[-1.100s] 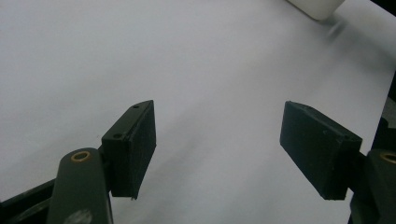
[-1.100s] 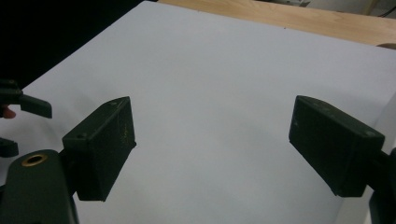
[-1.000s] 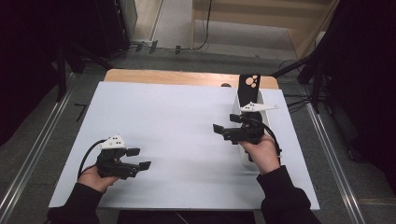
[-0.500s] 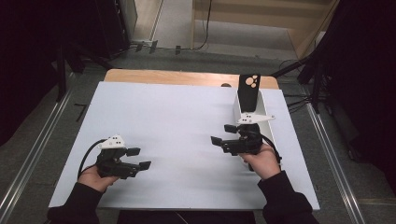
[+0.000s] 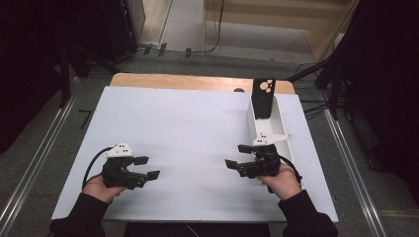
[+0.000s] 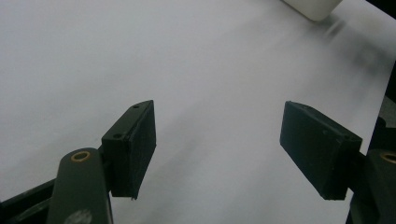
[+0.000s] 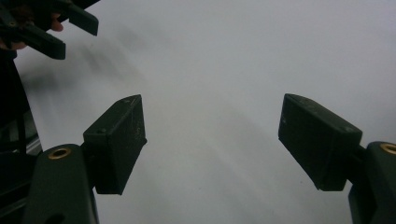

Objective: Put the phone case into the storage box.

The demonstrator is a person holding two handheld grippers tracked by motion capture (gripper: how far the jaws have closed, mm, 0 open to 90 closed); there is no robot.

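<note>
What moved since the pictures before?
The right gripper drew back from the white tray toward the person, lower in the high view; its jaws closed a little, nothing between them. The left gripper, tray and black case stayed put.

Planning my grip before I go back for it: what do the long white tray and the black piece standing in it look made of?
The long white tray looks like moulded plastic, matt: thin even walls, uniform white. The black piece looks like flat rigid sheet, plastic or painted metal, with clean round cutouts. Too small to tell which.
</note>
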